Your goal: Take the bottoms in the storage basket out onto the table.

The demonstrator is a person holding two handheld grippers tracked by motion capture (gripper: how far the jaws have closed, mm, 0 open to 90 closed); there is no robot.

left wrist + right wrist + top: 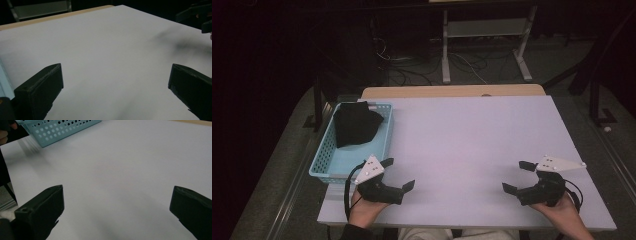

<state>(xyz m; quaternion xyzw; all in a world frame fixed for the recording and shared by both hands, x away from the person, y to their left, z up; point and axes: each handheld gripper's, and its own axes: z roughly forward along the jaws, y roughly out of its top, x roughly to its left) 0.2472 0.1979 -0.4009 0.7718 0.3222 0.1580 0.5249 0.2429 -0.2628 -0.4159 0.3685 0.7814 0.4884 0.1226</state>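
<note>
Black cloth (pixel 354 123) lies crumpled in the pale blue basket (pixel 328 161) at the left of the high view; its folds are too dark to read. The right gripper view catches the basket's perforated wall, cut off at upper left. The left gripper (pixel 398 173) and right gripper (pixel 518 176) rest on the white table (pixel 472 140), jaws wide, holding nothing.

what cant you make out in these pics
- Basket floor under the black cloth, high view: the cloth hides it.
- What the black cloth is: dark, folds unreadable.
- Basket in the right gripper view: cut off by the top edge.
- Room beyond the table: too dark.
</note>
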